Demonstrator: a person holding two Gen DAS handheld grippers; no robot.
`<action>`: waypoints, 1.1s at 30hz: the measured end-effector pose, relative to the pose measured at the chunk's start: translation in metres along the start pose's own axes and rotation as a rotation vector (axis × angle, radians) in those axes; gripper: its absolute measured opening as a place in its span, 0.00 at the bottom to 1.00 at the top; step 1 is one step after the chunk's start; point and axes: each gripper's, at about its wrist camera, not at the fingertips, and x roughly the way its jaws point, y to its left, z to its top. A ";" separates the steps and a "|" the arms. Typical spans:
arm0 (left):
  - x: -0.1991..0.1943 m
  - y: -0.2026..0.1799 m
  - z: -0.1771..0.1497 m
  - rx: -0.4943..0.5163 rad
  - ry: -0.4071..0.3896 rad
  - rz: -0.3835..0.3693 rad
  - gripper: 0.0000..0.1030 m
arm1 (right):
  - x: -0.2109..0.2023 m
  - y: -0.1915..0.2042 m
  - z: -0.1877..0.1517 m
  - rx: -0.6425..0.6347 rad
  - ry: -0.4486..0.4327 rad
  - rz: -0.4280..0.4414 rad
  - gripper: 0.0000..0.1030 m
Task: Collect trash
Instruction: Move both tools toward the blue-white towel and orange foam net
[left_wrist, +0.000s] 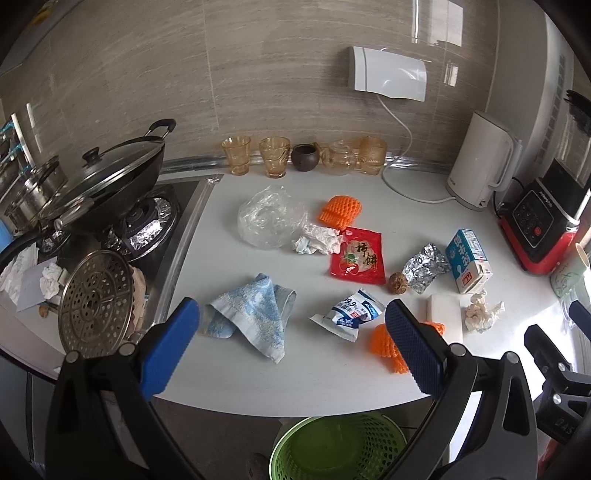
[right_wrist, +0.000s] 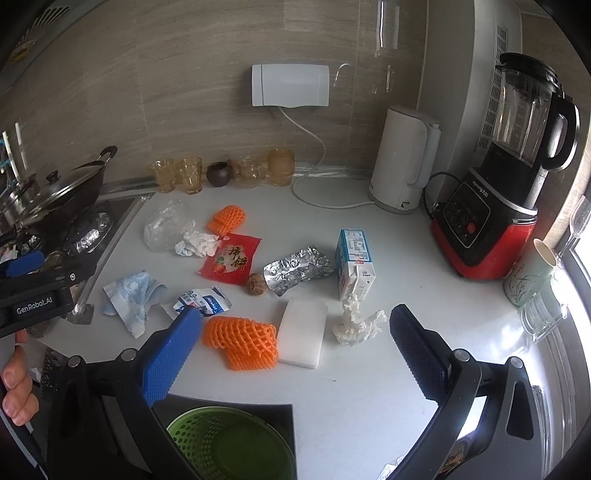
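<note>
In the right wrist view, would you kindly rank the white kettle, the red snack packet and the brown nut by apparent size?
Largest to smallest:
1. white kettle
2. red snack packet
3. brown nut

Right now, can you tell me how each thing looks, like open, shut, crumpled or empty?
Left gripper: open, holding nothing.
Right gripper: open, holding nothing.
Green plastic mesh basket: looks empty.
Black wok with glass lid: lid on.
Blue and white milk carton: upright, top flap opened.
Silver foil wrapper: crumpled.
Blue and white cloth: bunched up.
Red snack packet: lying flat.
White tissue: crumpled.
</note>
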 end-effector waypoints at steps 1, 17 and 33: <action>-0.001 0.001 0.000 -0.005 -0.004 0.002 0.94 | -0.002 0.000 0.000 0.001 -0.005 0.003 0.98; -0.002 0.005 -0.011 -0.020 -0.021 0.020 0.94 | -0.010 0.003 -0.006 -0.003 -0.019 0.029 0.98; 0.001 0.009 -0.013 -0.014 -0.009 0.027 0.94 | -0.004 0.005 -0.008 0.005 -0.007 0.048 0.98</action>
